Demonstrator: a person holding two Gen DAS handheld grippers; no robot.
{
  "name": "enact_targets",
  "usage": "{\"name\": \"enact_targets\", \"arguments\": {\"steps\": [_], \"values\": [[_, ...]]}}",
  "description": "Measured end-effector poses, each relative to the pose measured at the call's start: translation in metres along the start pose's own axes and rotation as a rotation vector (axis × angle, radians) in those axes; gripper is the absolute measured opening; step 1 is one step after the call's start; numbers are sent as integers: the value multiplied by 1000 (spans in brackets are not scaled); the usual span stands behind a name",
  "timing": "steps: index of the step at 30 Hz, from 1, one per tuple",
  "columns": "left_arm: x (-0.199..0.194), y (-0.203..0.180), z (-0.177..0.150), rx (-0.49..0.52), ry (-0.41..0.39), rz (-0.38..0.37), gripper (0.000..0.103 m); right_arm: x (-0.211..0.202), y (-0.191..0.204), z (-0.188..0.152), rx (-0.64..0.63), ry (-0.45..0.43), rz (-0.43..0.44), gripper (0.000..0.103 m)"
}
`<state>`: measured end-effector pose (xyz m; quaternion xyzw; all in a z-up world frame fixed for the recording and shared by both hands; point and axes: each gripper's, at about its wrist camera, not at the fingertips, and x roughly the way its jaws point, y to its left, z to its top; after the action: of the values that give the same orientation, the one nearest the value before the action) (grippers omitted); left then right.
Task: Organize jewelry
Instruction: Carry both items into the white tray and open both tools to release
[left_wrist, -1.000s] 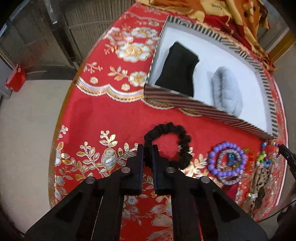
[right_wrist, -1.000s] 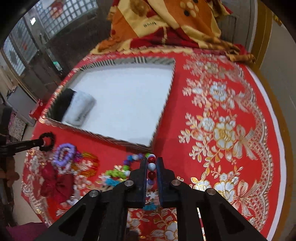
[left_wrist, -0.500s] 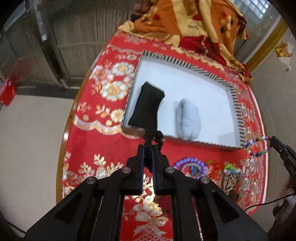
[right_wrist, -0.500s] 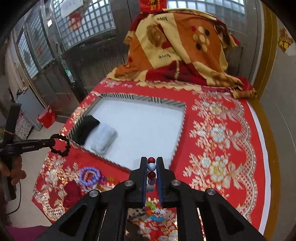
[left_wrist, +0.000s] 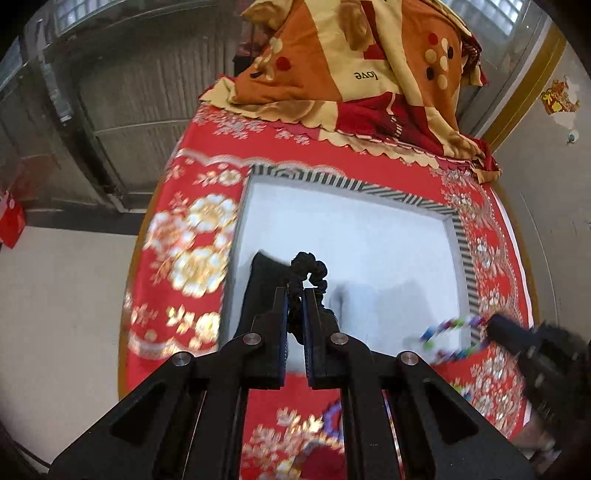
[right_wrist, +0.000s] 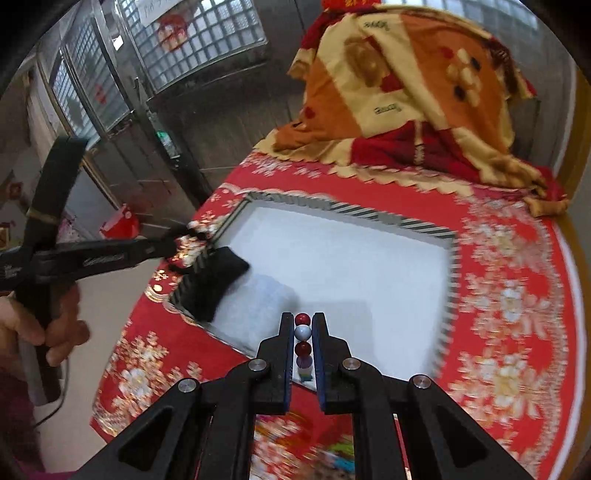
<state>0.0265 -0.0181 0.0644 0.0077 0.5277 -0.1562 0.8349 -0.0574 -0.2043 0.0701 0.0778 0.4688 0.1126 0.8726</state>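
Blurred red tablecloth (left_wrist: 177, 325) hides bracelets behind left gripper (left_wrist: 295, 295).

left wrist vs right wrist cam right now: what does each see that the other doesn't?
Left wrist only: the left gripper shut on the black scrunchie, and the bead bracelet seen as a whole loop.

Right wrist only: the person's hand on the left gripper's handle, glass-block windows, the beads pinched up close.

Both: striped box, black pouch and grey pouch inside, red cloth, orange blanket.

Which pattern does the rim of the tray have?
Black-and-white diagonal stripes on the tray's rim, clearest in the left wrist view.
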Motion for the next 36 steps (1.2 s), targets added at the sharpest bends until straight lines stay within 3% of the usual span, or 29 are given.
{"name": "enact_targets", "arguments": {"steps": [7,12,23,26,28,29,36], "values": [[51,-12,39,5,47,-29,6,51,-10,4,58,87,6,9],[97,-4,56,-10,94,22,6,82,-47,-2,157,167,-58,9],[130,24,54,-45,148,97,6,109,-37,-7,112,271,-38,9],[125,24,52,-46,141,103,19,107,-39,-8,119,271,-52,13],[122,24,51,-53,139,100,44,105,-42,-7,132,264,-57,33],[120,24,51,-58,132,97,45,102,-43,-6,137,257,-56,39],[94,17,41,-30,86,128,48,77,-38,-6,159,207,-49,40]]}}
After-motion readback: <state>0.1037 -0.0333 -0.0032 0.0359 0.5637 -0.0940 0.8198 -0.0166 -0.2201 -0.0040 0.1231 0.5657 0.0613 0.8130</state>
